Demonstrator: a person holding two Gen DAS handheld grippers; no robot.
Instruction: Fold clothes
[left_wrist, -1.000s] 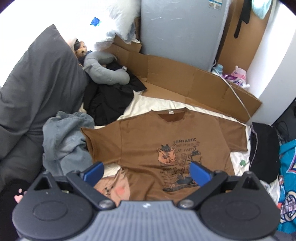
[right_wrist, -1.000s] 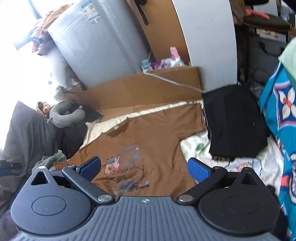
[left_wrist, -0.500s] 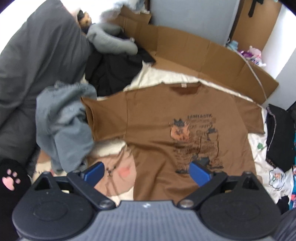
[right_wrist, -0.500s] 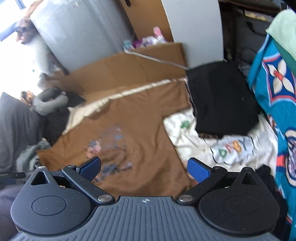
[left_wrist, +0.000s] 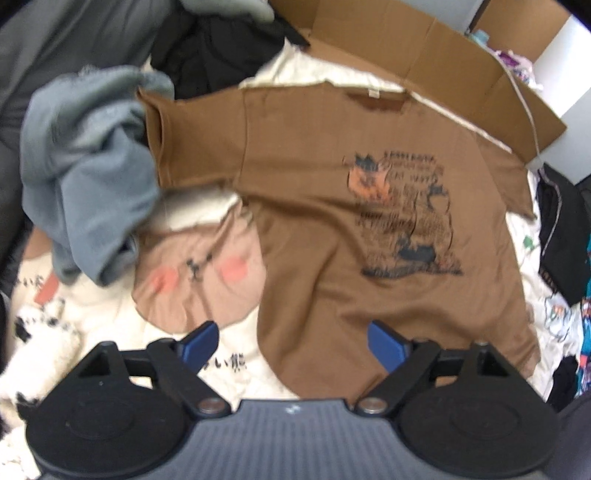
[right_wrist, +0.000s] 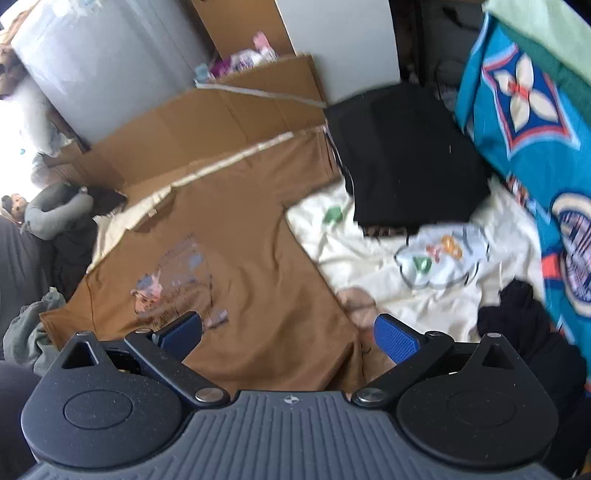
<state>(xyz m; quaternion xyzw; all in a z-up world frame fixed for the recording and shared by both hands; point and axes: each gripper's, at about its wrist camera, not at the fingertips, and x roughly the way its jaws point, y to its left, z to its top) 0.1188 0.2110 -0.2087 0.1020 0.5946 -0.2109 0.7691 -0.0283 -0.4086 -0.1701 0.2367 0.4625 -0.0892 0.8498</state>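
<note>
A brown T-shirt (left_wrist: 317, 206) with a cat print lies spread flat, face up, on a cream printed sheet (left_wrist: 110, 314). My left gripper (left_wrist: 291, 341) hangs over the shirt's lower left hem corner; its jaws are closing and stand wide, with no cloth pinched between the blue pads. In the right wrist view the same T-shirt (right_wrist: 229, 258) runs from centre to lower left. My right gripper (right_wrist: 288, 334) is open above the shirt's lower right hem corner, gripping nothing.
A grey-blue garment (left_wrist: 85, 177) is heaped by the shirt's left sleeve, with black clothes (left_wrist: 214, 48) behind it. Flattened cardboard (left_wrist: 424, 48) lines the far edge. A folded black garment (right_wrist: 402, 155) lies right of the shirt, a teal patterned blanket (right_wrist: 524, 122) beyond it.
Both grippers have come down closer to the shirt, which fills more of each view. The left gripper's pads stand slightly nearer together. The shirt itself has not moved.
</note>
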